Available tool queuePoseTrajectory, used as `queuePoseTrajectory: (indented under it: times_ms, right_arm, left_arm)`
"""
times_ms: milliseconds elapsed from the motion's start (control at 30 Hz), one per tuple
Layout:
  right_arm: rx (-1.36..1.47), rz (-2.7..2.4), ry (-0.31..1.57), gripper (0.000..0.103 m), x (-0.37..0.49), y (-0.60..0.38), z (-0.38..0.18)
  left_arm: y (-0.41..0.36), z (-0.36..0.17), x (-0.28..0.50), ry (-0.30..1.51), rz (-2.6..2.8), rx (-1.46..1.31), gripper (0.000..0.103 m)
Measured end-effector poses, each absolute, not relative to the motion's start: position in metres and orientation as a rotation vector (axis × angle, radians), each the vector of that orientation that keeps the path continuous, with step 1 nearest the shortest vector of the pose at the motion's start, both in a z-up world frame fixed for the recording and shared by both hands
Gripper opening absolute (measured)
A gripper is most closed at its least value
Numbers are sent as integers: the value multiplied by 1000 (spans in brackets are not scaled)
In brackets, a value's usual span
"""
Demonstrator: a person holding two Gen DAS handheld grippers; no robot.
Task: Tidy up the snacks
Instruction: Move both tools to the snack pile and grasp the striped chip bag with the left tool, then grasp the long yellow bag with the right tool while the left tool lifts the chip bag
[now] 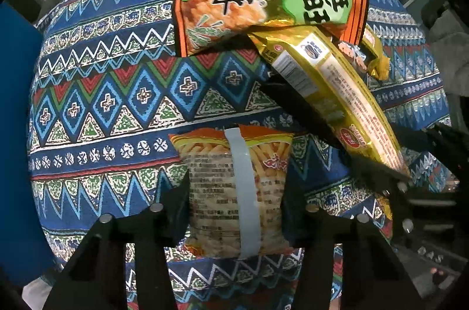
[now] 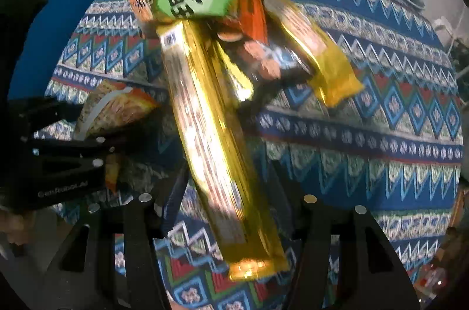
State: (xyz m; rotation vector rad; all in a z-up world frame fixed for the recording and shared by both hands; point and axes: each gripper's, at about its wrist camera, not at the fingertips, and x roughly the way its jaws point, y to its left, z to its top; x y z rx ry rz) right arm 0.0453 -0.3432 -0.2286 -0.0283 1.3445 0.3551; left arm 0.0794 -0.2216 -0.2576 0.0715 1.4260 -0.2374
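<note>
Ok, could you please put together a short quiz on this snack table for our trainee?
1. True or false: the orange bag lies beneath the gold packets.
2. Which snack sits between the fingers of the left gripper? A) the fries bag B) a gold packet C) the orange bag
3. What surface do the snacks lie on?

Key: 1. False, it rests on top of them. 2. A. 3. A patterned cloth with zigzags and diamonds.
</note>
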Motion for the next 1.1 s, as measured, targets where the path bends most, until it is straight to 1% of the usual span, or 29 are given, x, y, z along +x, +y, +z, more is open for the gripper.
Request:
queuePoseTrajectory:
  times_ms: [200, 333, 367, 400, 433, 533, 1100]
  right_arm:
    - [-79, 382, 1304, 56, 58, -317, -231]
    - [-161, 389, 1297, 55, 61, -301, -240]
    - [-182, 387, 1298, 52, 61, -297, -242]
    - [-213, 382, 1294, 41, 60, -295, -244]
    - [-241, 375, 1288, 36, 59, -293, -244]
    - [-251, 390, 1286, 31, 56, -289, -239]
    - [-204, 458, 1227, 31, 18, -285, -184]
  left_arm:
    - [-212, -259, 81, 1412, -241, 77, 44]
    - [-205, -259, 80, 1402, -244, 89, 43]
    - [-195, -256, 79, 1399, -245, 92, 43]
    - [-192, -255, 78, 1398, -244, 98, 42]
    - [-190, -254, 78, 1398, -243, 105, 42]
    - [-173, -245, 71, 1390, -239, 120, 41]
    - [-79, -171, 31, 1261, -236, 184, 41]
